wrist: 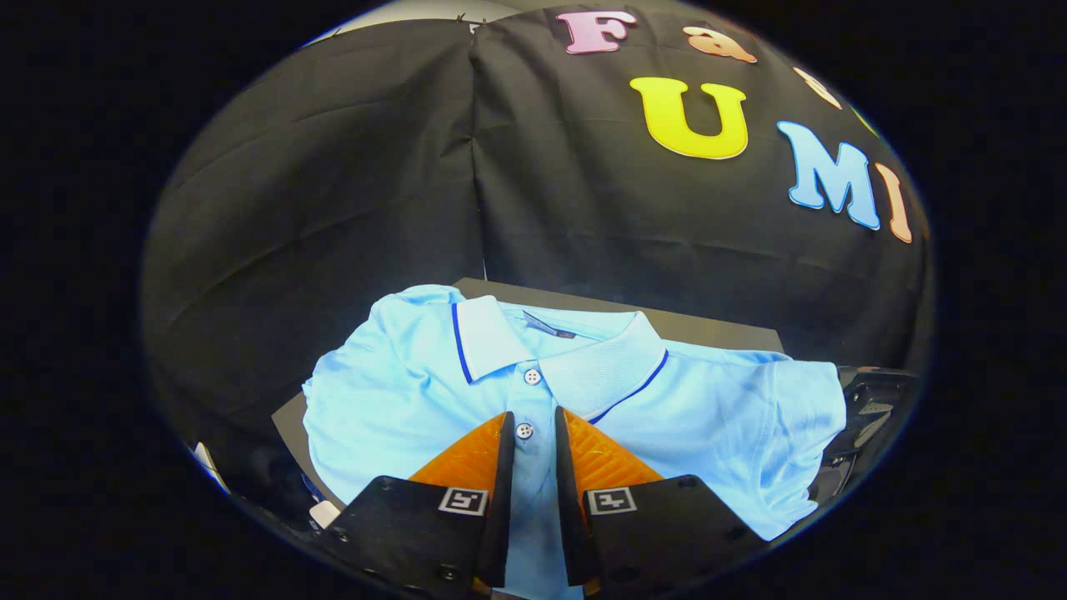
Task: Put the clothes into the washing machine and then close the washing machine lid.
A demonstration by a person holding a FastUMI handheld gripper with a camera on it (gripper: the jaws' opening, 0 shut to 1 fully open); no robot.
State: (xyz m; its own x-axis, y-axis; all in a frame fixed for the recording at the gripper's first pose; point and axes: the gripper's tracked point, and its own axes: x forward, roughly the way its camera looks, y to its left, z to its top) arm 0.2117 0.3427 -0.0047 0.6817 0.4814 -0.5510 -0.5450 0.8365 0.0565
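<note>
A light blue polo shirt [400,400] lies spread, collar away from me, on a dark flat surface [717,329]. Its white collar with a dark blue stripe and its buttoned placket face up. My gripper [533,414] is low over the shirt's chest, just below the collar. The fingers stand close together with only a narrow gap. The placket and one button sit in that gap, and both fingers press on the fabric there. The shirt's lower part is hidden under the fingers.
The black cloth wall hangs right behind the surface. A dark angular object [867,417] lies beside the shirt's right sleeve. Small white pieces [323,512] show low on the left, past the surface's edge.
</note>
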